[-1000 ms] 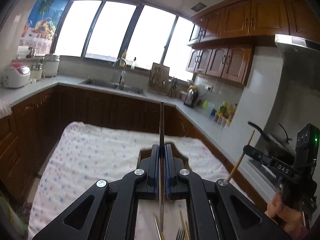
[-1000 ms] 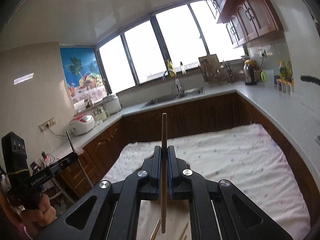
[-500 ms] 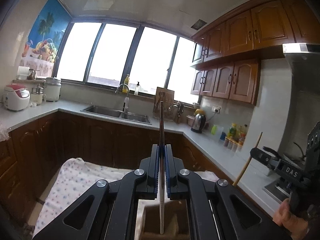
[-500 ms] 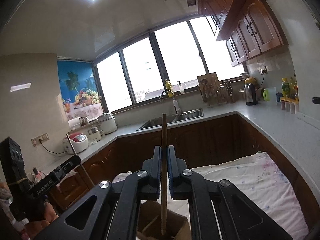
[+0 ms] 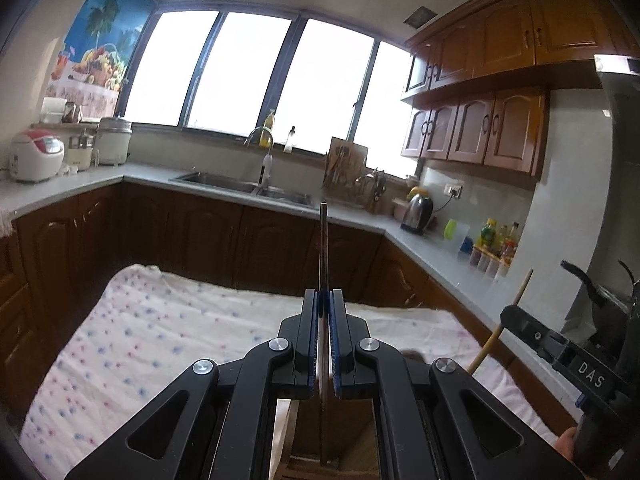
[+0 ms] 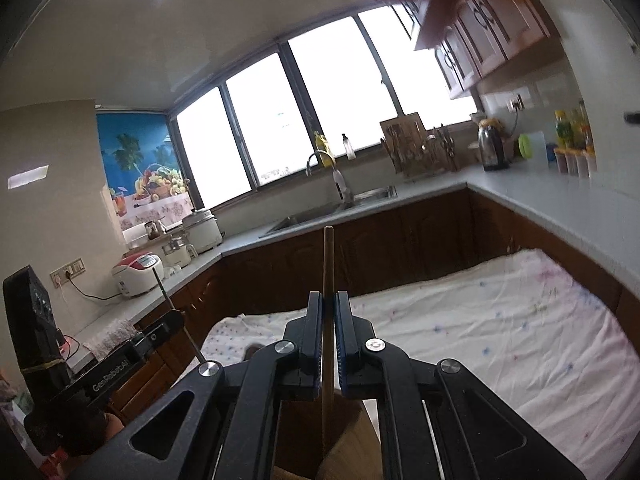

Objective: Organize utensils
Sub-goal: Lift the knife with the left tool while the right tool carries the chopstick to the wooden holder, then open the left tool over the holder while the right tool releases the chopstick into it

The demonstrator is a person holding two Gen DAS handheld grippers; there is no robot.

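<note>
Utensils are pinched one in each gripper: a thin metal utensil handle (image 5: 323, 248) stands upright in the left gripper (image 5: 324, 344), whose jaws are clenched on it, and a wooden chopstick (image 6: 328, 264) stands upright in the right gripper (image 6: 329, 344), whose jaws are likewise clamped on it. Both lower ends hang over a brown wooden holder (image 6: 348, 436) at 6 o'clock, directly under the jaws; whether the tips touch it cannot be told. From the left wrist view the right gripper sits at 4 o'clock with its chopstick slanting up. The holder stands on a table under a white dotted cloth (image 5: 152, 340). Beyond, at 12 o'clock, lie the sink (image 5: 248, 186) and windows; a kettle (image 5: 418, 208) sits at 2 o'clock
</note>
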